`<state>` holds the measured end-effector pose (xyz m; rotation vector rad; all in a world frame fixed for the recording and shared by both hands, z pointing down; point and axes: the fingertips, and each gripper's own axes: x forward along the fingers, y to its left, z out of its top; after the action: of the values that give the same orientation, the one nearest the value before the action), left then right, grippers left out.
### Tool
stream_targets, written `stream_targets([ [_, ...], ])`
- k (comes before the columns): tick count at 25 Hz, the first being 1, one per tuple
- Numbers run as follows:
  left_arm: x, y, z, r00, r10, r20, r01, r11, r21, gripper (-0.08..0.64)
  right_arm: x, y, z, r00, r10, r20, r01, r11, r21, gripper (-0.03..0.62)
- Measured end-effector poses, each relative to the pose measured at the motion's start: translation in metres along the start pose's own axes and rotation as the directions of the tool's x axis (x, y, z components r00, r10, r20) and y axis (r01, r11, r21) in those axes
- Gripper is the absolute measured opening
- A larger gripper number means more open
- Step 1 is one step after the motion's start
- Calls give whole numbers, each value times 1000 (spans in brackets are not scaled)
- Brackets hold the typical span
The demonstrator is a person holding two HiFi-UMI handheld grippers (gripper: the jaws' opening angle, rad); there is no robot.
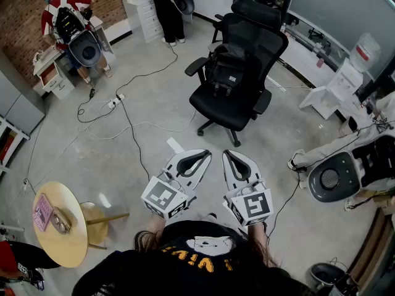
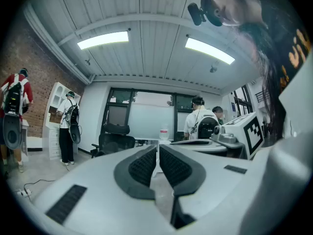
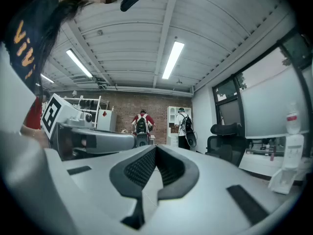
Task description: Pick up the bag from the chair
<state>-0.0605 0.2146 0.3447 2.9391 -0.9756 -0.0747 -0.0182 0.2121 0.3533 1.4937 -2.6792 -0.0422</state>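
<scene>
- Left hand-held gripper (image 1: 204, 156): being held low in front of the person. Its jaws are pressing together at the tips, with nothing between the pads and nothing touching them.
- Right hand-held gripper (image 1: 228, 154): sitting just beside the left one. Its jaws are likewise meeting tip to tip and carrying nothing.
- Both are pointing across bare grey floor (image 1: 142, 156) toward the chair and are well apart from it.
- Round wooden counter (image 1: 74, 242): standing at the person's left and bearing a pink item (image 1: 42, 210).
- Black cable (image 1: 133, 134): trailing over the floor from a white power strip (image 1: 116, 101).
- Black office chair (image 1: 259, 39): standing on its wheeled base beyond the hand-held grippers.
- Black bag (image 1: 225, 66): sitting upright on the chair seat and leaning against the backrest, between the armrests.
- Person in a red and white top (image 1: 65, 11): standing at the far left by a brick wall.
</scene>
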Motion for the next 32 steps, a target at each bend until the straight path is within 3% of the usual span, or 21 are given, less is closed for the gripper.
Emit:
stream_targets([
  [8, 20, -33, -1, 1000, -24, 17, 24, 999, -24, 25, -28, -19, 0, 1000, 0, 12, 0, 1000, 4, 3],
  [19, 22, -54, -11, 999, 38, -32, -38, 999, 19, 25, -47, -24, -17, 998, 62, -4, -62, 998, 22, 5],
  [32, 33, -36, -7, 997, 67, -45, -66, 997, 29, 25, -36, -41, -19, 998, 59, 23, -61, 997, 52, 6],
])
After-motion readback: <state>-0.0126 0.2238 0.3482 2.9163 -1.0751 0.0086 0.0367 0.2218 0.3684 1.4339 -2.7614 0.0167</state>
